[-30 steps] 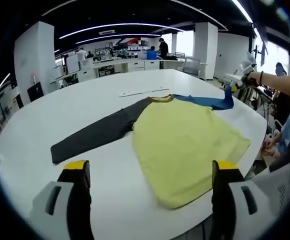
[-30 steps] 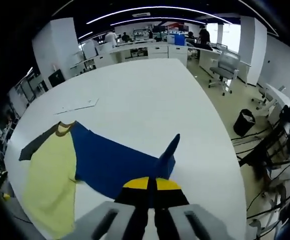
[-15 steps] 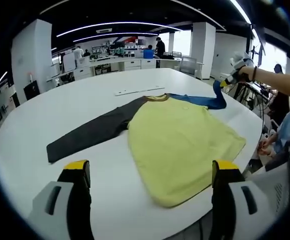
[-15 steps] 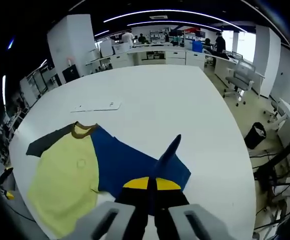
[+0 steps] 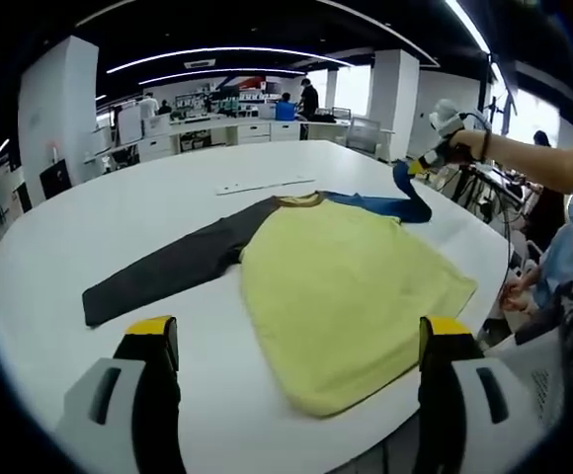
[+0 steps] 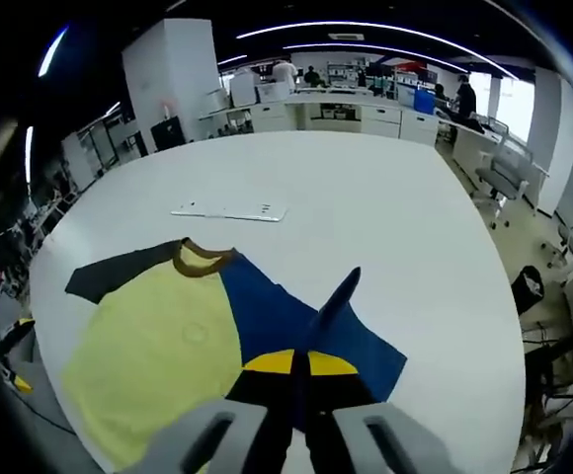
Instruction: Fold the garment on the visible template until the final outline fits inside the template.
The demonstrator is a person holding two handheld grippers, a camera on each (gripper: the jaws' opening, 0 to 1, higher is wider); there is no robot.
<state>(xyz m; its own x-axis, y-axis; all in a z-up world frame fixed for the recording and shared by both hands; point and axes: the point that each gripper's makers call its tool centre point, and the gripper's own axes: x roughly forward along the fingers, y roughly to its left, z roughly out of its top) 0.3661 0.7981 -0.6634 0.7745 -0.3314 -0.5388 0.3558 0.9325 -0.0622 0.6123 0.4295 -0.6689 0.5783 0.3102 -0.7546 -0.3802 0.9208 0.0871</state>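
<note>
With left gripper (image 5: 291, 341) jaws open, right gripper (image 6: 301, 363) jaws pinched the blue sleeve (image 6: 296, 321), which could slip and crumple at 6 o'clock.

A broad white table (image 6: 385, 188) takes up most of this open office, with a dark ceiling overhead crossed by long curved light strips (image 5: 227, 51). Thick white square columns (image 5: 61, 104) stand around it, and at the far end white desks (image 6: 366, 111) carry monitors, with a few people standing among them. Daylight comes through a window (image 5: 361, 84) at the back, a grey office chair (image 6: 509, 173) stands beside the table and a black bin (image 6: 527, 286) sits on the pale floor.
</note>
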